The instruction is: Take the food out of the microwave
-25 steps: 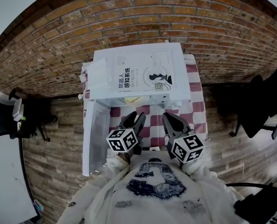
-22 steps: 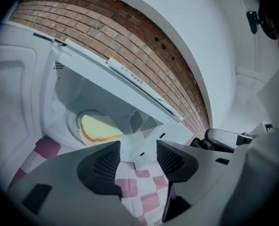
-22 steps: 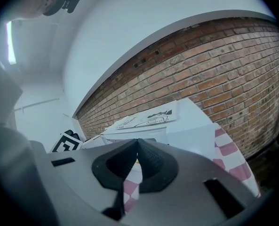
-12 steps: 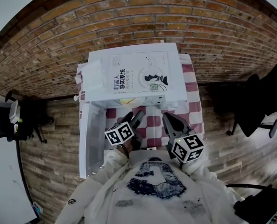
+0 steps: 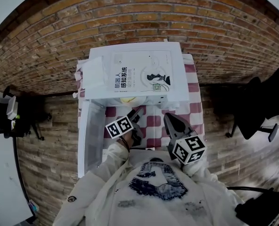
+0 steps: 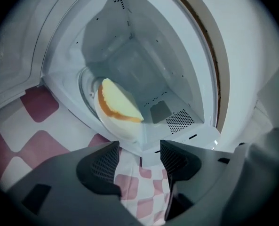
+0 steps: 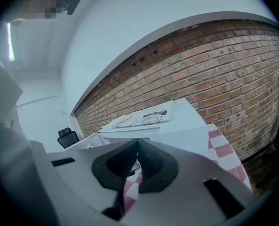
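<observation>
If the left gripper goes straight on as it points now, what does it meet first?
Probably the plate of yellow food inside the open microwave, though its lower front edge may come first; depth is unclear.

A red-and-white checked cloth (image 5: 196, 108) lies spread near a brick wall (image 5: 130, 22). One black office chair (image 5: 22, 117) stands at the left, a second chair (image 5: 259, 105) at the right, on brick-patterned floor (image 5: 50, 145)

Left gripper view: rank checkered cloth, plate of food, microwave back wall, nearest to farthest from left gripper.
1. Checkered cloth, right under the left gripper.
2. Plate of food, just inside the opening, left.
3. Microwave back wall, deepest, behind the plate.
</observation>
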`<state>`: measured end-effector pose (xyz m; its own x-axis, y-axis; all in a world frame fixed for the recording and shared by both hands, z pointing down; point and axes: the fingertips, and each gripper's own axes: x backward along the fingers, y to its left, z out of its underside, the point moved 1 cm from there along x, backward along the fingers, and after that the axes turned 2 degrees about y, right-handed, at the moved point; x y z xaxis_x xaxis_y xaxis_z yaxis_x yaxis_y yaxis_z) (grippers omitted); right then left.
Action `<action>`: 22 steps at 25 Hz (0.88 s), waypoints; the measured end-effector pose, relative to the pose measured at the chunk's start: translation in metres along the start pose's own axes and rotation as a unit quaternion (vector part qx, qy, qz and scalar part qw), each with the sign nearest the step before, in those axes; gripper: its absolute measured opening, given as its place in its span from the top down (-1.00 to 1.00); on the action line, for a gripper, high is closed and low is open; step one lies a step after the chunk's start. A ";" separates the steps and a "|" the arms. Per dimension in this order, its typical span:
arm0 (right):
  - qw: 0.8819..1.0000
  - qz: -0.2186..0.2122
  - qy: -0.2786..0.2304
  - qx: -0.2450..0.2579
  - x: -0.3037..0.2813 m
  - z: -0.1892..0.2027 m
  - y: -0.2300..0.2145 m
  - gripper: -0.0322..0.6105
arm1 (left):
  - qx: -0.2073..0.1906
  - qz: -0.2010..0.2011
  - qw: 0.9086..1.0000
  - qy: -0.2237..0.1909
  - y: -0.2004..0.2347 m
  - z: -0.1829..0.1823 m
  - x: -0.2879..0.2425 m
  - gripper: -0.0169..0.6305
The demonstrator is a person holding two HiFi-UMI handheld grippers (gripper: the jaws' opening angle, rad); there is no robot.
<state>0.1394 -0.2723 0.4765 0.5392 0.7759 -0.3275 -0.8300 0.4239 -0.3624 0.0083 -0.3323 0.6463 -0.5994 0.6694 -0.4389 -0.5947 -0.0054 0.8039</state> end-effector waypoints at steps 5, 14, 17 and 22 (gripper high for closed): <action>1.000 -0.002 0.003 0.004 -0.003 0.000 0.002 0.86 | 0.063 0.024 0.998 -0.004 0.010 -0.004 -0.008 0.08; 1.000 0.004 0.004 0.005 -0.004 -0.001 -0.001 0.86 | 0.135 0.060 0.989 -0.006 0.024 -0.013 -0.020 0.08; 1.000 0.008 0.005 0.005 -0.004 -0.001 -0.002 0.86 | 0.166 0.076 0.983 -0.004 0.025 -0.014 -0.025 0.08; 1.000 0.011 0.005 0.004 -0.003 -0.002 -0.003 0.86 | 0.201 0.091 0.975 0.004 0.025 -0.014 -0.034 0.11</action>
<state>0.1409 -0.2767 0.4769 0.5217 0.7803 -0.3447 -0.8431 0.4100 -0.3480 0.0056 -0.3655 0.6758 -0.6803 0.6789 -0.2762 -0.2213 0.1691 0.9604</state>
